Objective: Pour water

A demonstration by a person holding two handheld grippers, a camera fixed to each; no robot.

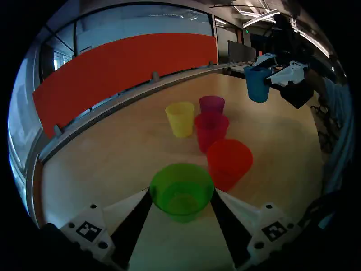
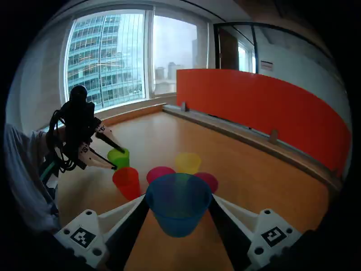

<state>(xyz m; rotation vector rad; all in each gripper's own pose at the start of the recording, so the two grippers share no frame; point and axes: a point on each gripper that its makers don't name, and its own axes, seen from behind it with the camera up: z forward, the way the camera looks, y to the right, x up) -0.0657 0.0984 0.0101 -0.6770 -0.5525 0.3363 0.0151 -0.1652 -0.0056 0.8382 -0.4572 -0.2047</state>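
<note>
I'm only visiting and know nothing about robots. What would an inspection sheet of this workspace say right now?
Surface: wooden table, no spill seen.
Job's things: green cup and blue cup, both held upright; red cup, pink cup, purple cup and yellow cup stand clustered on the table.
Clutter: nothing seen.
Grippers: left gripper shut on green cup; right gripper shut on blue cup, raised above the table.
Cables: black cables loop beside the left gripper.
Surroundings: orange partition along the table's far edge, windows, a sleeve.

On the table [image 1: 113,153] cups [image 1: 210,131] cluster; left claw [image 1: 182,195] grips another, right claw [image 2: 178,204] another, perhaps aloft.
</note>
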